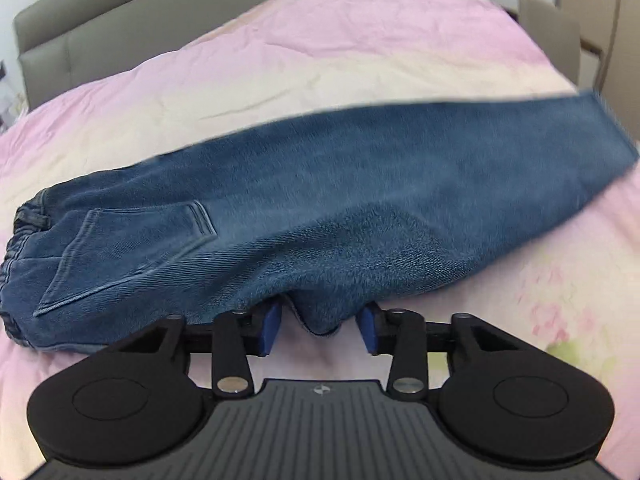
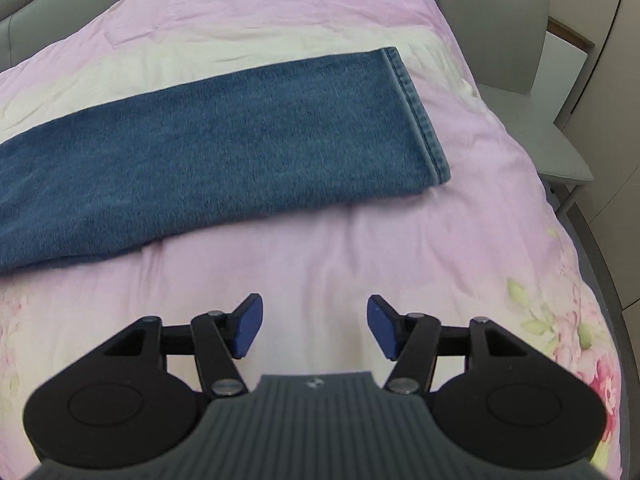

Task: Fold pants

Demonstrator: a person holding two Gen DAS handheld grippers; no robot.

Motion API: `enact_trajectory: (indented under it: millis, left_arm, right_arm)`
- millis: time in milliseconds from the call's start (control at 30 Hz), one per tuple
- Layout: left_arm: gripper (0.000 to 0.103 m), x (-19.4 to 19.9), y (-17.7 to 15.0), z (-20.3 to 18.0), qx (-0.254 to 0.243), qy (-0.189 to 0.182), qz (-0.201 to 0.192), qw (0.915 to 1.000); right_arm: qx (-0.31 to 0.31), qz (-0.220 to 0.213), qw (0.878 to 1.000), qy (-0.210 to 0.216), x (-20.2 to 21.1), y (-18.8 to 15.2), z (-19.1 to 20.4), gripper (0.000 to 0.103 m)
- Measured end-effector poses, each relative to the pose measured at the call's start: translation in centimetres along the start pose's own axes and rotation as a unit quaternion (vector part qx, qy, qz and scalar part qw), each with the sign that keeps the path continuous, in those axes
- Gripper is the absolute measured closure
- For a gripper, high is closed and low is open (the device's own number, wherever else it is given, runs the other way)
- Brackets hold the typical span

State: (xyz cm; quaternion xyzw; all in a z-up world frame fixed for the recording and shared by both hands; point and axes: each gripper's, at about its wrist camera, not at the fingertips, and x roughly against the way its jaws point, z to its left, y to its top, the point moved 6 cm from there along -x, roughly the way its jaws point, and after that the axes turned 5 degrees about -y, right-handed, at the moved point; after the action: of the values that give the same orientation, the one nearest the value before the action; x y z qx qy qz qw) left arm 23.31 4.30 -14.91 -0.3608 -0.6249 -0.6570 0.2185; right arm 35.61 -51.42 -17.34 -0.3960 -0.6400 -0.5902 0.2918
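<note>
Blue denim pants (image 1: 320,204) lie folded lengthwise on a pink bed cover, waistband and back pocket (image 1: 132,252) at the left, leg hems at the right. My left gripper (image 1: 322,326) is open, its blue pads either side of a hanging fold of denim at the crotch edge, not clamped. In the right wrist view the leg (image 2: 224,148) lies flat with its stitched hem (image 2: 416,112) at the right. My right gripper (image 2: 316,330) is open and empty above the cover, short of the leg's near edge.
The pink floral bed cover (image 2: 360,248) spreads all around the pants. A grey headboard (image 1: 120,12) stands at the back. A grey chair (image 2: 520,60) stands beside the bed's right edge.
</note>
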Motion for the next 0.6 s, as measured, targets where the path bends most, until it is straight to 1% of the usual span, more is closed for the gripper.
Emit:
enact_trajectory:
  millis: [33, 100, 200, 267, 333, 367, 433, 500, 533, 600]
  left_arm:
    - [0.074, 0.7, 0.7, 0.4, 0.019, 0.000, -0.005, 0.9998]
    - [0.082, 1.4, 1.7, 0.9, 0.044, -0.017, 0.003, 0.9989]
    - [0.086, 1.7, 2.5, 0.9, 0.050, -0.017, 0.027, 0.9982]
    - [0.087, 1.4, 2.8, 0.8, 0.050, -0.012, 0.056, 0.9971]
    - [0.087, 1.1, 2.3, 0.5, 0.042, -0.007, 0.098, 0.9943]
    - [0.087, 0.8, 1.5, 0.4, 0.042, -0.008, 0.120, 0.9918]
    - [0.087, -0.4, 0.6, 0.4, 0.041, -0.006, 0.154, 0.9873]
    - [0.087, -1.9, -0.5, 0.6, 0.059, -0.006, 0.192, 0.9796]
    - [0.087, -2.6, -1.1, 0.7, 0.065, -0.004, 0.205, 0.9766]
    - [0.087, -3.1, -1.6, 0.7, 0.067, 0.002, 0.210, 0.9754]
  right_arm:
    - [0.005, 0.002, 1.000, -0.002, -0.2, -0.1, -0.1, 0.044]
    - [0.014, 0.002, 1.000, 0.000, -0.7, -0.1, 0.1, 0.043]
    - [0.034, -0.004, 0.999, 0.000, -1.3, 0.4, 1.1, 0.043]
    - [0.046, -0.003, 0.999, -0.004, -1.7, 0.7, 1.6, 0.043]
    - [0.053, -0.007, 0.999, -0.009, -1.8, 1.2, 1.9, 0.043]
    - [0.056, -0.010, 0.998, -0.012, -1.7, 1.3, 1.9, 0.042]
    - [0.064, -0.017, 0.998, -0.019, -1.5, 1.6, 1.8, 0.042]
    - [0.068, -0.021, 0.997, -0.032, -1.5, 1.7, 1.4, 0.042]
    - [0.062, -0.021, 0.997, -0.036, -1.5, 1.9, 0.8, 0.042]
    - [0.040, -0.023, 0.998, -0.037, -1.5, 2.2, -0.4, 0.042]
